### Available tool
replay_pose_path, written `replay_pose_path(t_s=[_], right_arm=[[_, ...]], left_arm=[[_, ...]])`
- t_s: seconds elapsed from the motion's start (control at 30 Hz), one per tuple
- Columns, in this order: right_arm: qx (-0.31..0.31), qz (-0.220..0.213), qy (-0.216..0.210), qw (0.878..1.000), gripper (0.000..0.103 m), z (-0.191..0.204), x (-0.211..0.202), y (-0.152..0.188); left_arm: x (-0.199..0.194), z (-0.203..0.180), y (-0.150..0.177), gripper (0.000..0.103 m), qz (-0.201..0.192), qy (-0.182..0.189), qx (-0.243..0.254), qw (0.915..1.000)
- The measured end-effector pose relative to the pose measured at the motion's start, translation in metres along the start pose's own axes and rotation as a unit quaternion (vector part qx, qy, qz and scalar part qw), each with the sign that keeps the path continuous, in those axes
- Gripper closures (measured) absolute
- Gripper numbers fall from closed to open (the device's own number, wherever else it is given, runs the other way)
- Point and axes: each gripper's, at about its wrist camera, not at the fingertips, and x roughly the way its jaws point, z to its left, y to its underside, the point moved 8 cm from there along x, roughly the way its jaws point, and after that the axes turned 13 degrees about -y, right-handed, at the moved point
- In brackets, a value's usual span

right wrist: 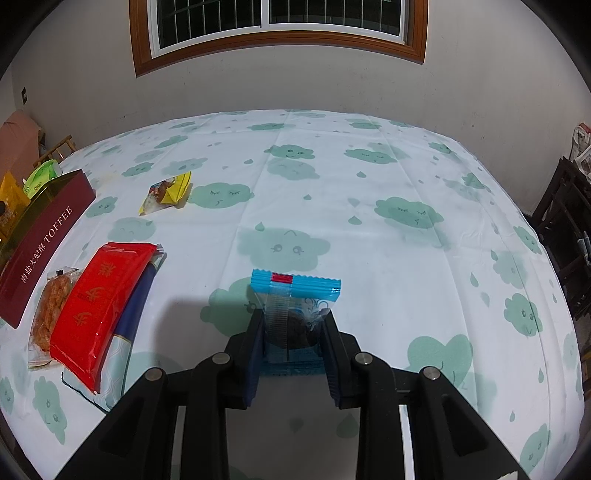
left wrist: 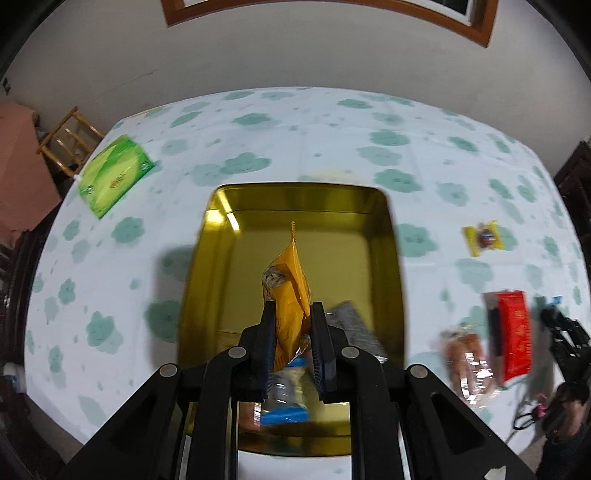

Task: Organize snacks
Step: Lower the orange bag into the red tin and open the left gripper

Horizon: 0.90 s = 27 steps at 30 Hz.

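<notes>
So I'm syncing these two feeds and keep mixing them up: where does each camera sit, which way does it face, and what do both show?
Left wrist: on the left gripper, looking down over the gold tin; its fingers pinch an orange packet.
Right wrist: on the right gripper, facing across the table toward the window; its fingers flank a blue packet.
Shared: the red packet, the yellow candy and the tin.

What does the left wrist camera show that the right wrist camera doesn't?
Left only: the gold inside of the tin, with the left gripper shut on an orange packet above it. Right only: the right gripper closed around a blue-edged packet, and the tin's TOFFEE lettering. Both: red packet and small yellow snack.
</notes>
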Motion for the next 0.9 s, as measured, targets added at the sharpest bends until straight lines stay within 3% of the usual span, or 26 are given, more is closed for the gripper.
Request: replay_pose_path(t_s=[0.2, 0.53, 0.9], right_arm=[[-0.001, 0.0, 0.002, 1.0, 0.074, -0.001, 0.0, 0.0], [-0.002, 0.002, 0.003, 1.0, 0.074, -0.002, 0.0, -0.001], [0.001, 0.01, 0.018, 1.0, 0.074, -0.002, 0.001, -0.002]], left_arm=[[0.024, 0.012, 0.004, 0.088, 0.013, -0.029, 0.004, 0.9995], [0.042, 0.013, 0.014, 0.088, 0.025, -0.027, 0.0, 0.9993], [0.044, 0.011, 0.018, 0.08, 0.027, -0.01, -0.007, 0.9996]])
